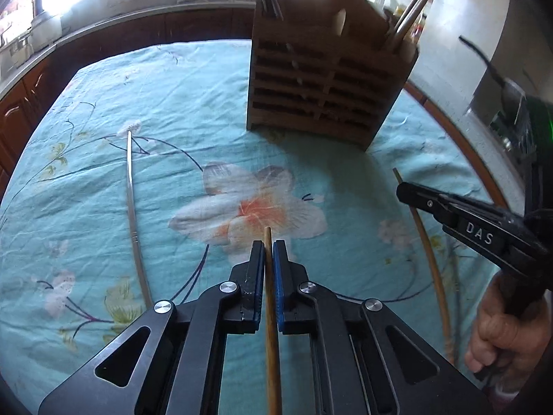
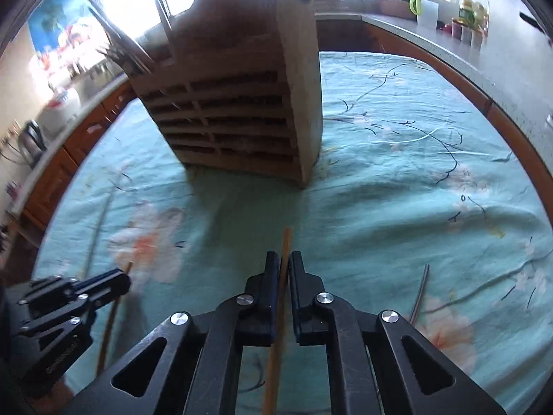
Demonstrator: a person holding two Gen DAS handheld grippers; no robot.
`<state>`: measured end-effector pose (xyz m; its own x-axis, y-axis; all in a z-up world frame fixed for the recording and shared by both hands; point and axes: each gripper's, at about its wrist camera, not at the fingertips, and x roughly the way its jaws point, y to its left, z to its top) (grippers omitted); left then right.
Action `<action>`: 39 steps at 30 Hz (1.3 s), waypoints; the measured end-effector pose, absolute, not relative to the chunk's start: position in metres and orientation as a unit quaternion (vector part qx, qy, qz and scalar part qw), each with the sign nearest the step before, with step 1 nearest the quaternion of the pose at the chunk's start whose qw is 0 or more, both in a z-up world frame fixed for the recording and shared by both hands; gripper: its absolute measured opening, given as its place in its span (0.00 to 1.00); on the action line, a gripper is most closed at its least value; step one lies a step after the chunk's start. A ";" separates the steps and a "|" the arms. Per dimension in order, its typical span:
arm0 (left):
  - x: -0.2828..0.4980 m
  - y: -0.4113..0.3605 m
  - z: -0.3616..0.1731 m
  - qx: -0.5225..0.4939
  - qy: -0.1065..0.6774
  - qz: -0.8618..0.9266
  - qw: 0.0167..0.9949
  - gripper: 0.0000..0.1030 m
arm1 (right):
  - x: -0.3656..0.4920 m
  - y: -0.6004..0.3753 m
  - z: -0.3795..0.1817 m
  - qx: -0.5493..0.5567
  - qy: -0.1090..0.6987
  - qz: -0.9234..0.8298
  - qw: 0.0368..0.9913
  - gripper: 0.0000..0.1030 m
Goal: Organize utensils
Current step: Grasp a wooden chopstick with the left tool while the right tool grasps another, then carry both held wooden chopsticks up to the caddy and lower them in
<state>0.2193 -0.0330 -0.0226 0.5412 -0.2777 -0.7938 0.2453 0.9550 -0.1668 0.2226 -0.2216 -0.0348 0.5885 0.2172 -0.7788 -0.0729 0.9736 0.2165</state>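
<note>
A wooden utensil holder (image 1: 325, 83) stands at the far side of the table; it also shows in the right wrist view (image 2: 238, 103), with metal utensils in its left slot and wooden chopsticks (image 1: 413, 10) in its right slot. My left gripper (image 1: 269, 245) is shut on a wooden chopstick (image 1: 271, 328) above the cloth. My right gripper (image 2: 284, 259) is shut on another wooden chopstick (image 2: 278, 328). The right gripper also shows in the left wrist view (image 1: 408, 190), and the left gripper in the right wrist view (image 2: 121, 280). A metal chopstick (image 1: 133, 214) lies on the cloth at the left.
The table is covered by a teal flowered cloth (image 1: 214, 110). A second metal chopstick (image 2: 420, 294) lies on the cloth at the right. Kitchen counters (image 2: 449, 31) with cups and jars run behind the table. Brown cabinets (image 1: 20, 117) stand at the left.
</note>
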 end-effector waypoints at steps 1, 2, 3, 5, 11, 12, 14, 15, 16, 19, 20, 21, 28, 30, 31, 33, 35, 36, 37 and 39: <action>0.215 -0.029 -0.016 -0.030 0.449 -0.154 0.880 0.04 | 0.215 -0.225 -0.029 0.098 0.438 0.092 0.889 0.06; 0.211 -0.027 -0.010 -0.039 0.443 -0.158 0.882 0.04 | 0.209 -0.229 -0.023 0.112 0.432 0.099 0.889 0.06; 0.207 -0.024 -0.003 -0.047 0.436 -0.162 0.884 0.04 | 0.205 -0.234 -0.017 0.123 0.424 0.107 0.891 0.05; 0.199 -0.020 0.011 -0.062 0.421 -0.170 0.889 0.04 | 0.192 -0.242 -0.004 0.143 0.407 0.118 0.894 0.05; 0.175 -0.010 0.050 -0.081 0.381 -0.184 0.902 0.04 | 0.168 -0.257 0.034 0.174 0.356 0.140 0.907 0.05; 0.172 -0.007 0.055 -0.082 0.374 -0.185 0.905 0.04 | 0.163 -0.258 0.041 0.175 0.346 0.142 0.911 0.05; 0.165 -0.003 0.066 -0.085 0.363 -0.187 0.909 0.04 | 0.154 -0.262 0.051 0.176 0.331 0.146 0.916 0.05; 0.161 0.000 0.072 -0.087 0.357 -0.187 0.911 0.04 | 0.151 -0.263 0.056 0.178 0.325 0.149 0.917 0.05; 0.159 0.002 0.077 -0.089 0.352 -0.188 0.913 0.04 | 0.147 -0.265 0.061 0.182 0.317 0.152 0.918 0.05; 0.152 0.009 0.090 -0.094 0.337 -0.189 0.918 0.04 | 0.139 -0.269 0.076 0.184 0.297 0.153 0.924 0.05; 0.151 0.011 0.094 -0.095 0.333 -0.189 0.919 0.04 | 0.137 -0.270 0.081 0.183 0.290 0.154 0.927 0.05; 0.150 0.013 0.098 -0.097 0.328 -0.188 0.921 0.04 | 0.135 -0.270 0.085 0.179 0.283 0.152 0.930 0.05; 0.148 0.020 0.116 -0.102 0.300 -0.185 0.930 0.04 | 0.128 -0.277 0.109 0.172 0.248 0.145 0.942 0.05; 0.149 0.021 0.119 -0.105 0.295 -0.183 0.932 0.04 | 0.128 -0.278 0.114 0.170 0.243 0.144 0.944 0.05; 0.149 0.021 0.120 -0.106 0.293 -0.183 0.933 0.04 | 0.129 -0.279 0.115 0.170 0.241 0.145 0.945 0.05; 0.150 0.022 0.122 -0.108 0.288 -0.182 0.934 0.04 | 0.130 -0.280 0.118 0.170 0.238 0.144 0.946 0.05; 0.152 0.023 0.125 -0.109 0.284 -0.180 0.935 0.04 | 0.131 -0.281 0.119 0.169 0.236 0.145 0.946 0.05; 0.153 0.023 0.126 -0.109 0.283 -0.180 0.936 0.04 | 0.132 -0.281 0.120 0.170 0.234 0.145 0.946 0.05; 0.153 0.023 0.128 -0.108 0.281 -0.179 0.937 0.04 | 0.132 -0.282 0.121 0.170 0.234 0.145 0.946 0.05; 0.155 0.022 0.130 -0.108 0.277 -0.178 0.938 0.04 | 0.133 -0.282 0.121 0.171 0.233 0.145 0.946 0.05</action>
<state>0.1552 0.0225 0.1302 0.7828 -0.3935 -0.4820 0.2742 0.9135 -0.3006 0.1334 -0.2823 0.1210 0.8496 0.3537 -0.3913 -0.1941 0.8994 0.3916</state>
